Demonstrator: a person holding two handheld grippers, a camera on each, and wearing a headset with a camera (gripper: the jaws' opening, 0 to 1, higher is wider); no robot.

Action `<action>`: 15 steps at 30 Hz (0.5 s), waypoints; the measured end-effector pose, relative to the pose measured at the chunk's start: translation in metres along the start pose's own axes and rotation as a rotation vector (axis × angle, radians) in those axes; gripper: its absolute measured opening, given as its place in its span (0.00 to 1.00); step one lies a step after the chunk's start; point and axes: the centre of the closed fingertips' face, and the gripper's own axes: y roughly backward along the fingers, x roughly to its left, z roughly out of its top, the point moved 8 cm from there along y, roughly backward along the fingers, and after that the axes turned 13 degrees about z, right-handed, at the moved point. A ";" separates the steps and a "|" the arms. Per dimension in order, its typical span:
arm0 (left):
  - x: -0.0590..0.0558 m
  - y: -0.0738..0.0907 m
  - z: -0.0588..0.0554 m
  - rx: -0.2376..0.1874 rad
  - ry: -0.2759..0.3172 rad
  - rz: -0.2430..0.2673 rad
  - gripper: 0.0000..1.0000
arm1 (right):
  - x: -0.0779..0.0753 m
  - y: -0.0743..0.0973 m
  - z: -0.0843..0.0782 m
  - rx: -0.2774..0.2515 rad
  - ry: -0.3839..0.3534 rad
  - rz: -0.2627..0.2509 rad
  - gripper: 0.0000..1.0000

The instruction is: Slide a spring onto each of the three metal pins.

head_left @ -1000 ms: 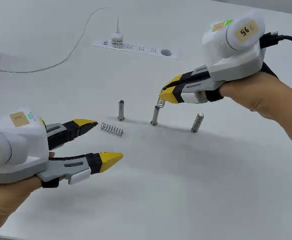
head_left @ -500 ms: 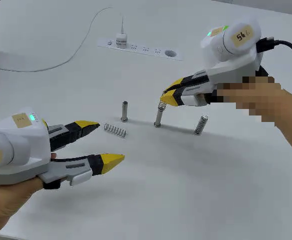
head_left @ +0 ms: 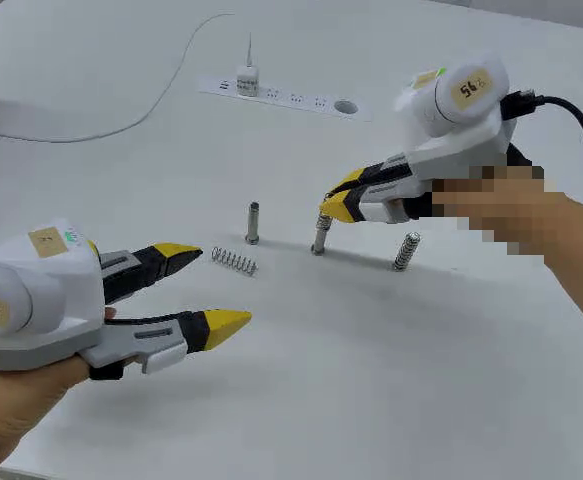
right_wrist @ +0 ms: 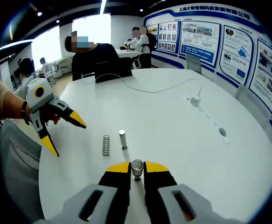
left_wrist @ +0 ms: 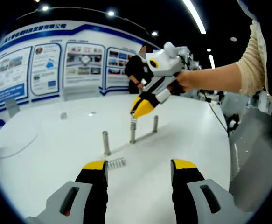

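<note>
The left gripper [head_left: 221, 284] and the right gripper [head_left: 327, 204] look alike: a rounded white housing over a grey grip, with two black jaws ending in pointed yellow tips. Each bears tan stickers with handwritten digits, such as the round sticker [head_left: 468, 88] on the right housing, and a small green light [head_left: 441, 72]; a thick black cable [head_left: 574, 112] leaves the right one's rear. The person wears a cream knitted sleeve [left_wrist: 253, 56] on the right arm and a dark band [right_wrist: 23, 110] on the left wrist.
</note>
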 end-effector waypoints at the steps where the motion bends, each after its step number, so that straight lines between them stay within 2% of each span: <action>1: 0.000 0.000 0.000 0.000 0.001 0.000 0.55 | 0.000 -0.001 -0.001 0.002 -0.002 -0.002 0.12; 15: 0.001 -0.001 -0.003 0.005 0.005 0.003 0.55 | -0.002 -0.012 -0.010 0.015 -0.018 -0.010 0.12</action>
